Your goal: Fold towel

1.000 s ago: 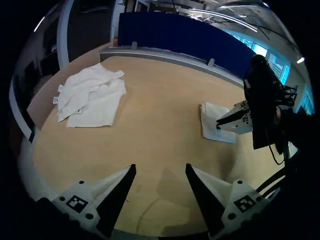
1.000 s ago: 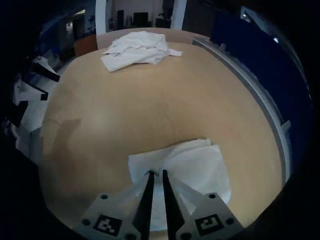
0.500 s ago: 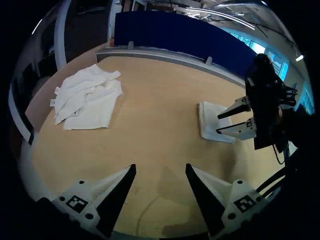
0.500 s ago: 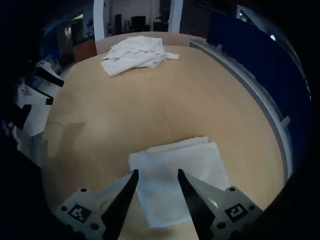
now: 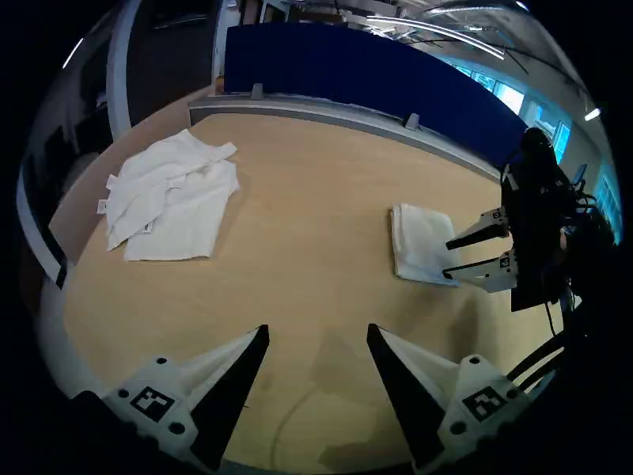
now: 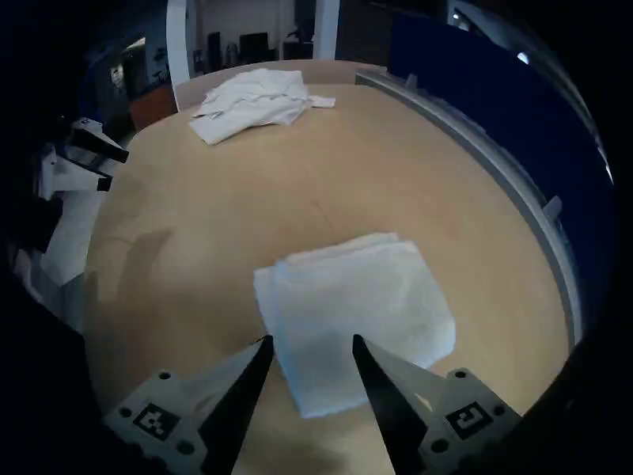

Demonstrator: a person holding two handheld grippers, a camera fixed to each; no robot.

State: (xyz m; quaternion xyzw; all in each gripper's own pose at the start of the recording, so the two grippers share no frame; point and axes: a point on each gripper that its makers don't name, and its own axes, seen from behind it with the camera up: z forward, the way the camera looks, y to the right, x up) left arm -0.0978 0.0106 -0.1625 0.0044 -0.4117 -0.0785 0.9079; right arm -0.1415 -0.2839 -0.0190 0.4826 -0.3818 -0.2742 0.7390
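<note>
White towel is lying folded into a compact rectangle on the wooden table, lower centre of the right gripper view, so this fold is looking finished. Right gripper is hovering over its near edge, jaws apart, gripping nothing; left gripper is hanging spread too. Crumpled cloths, upper left of the left gripper view, are possibly waiting. The right jaws are covering parts of the towel's near edge.
</note>
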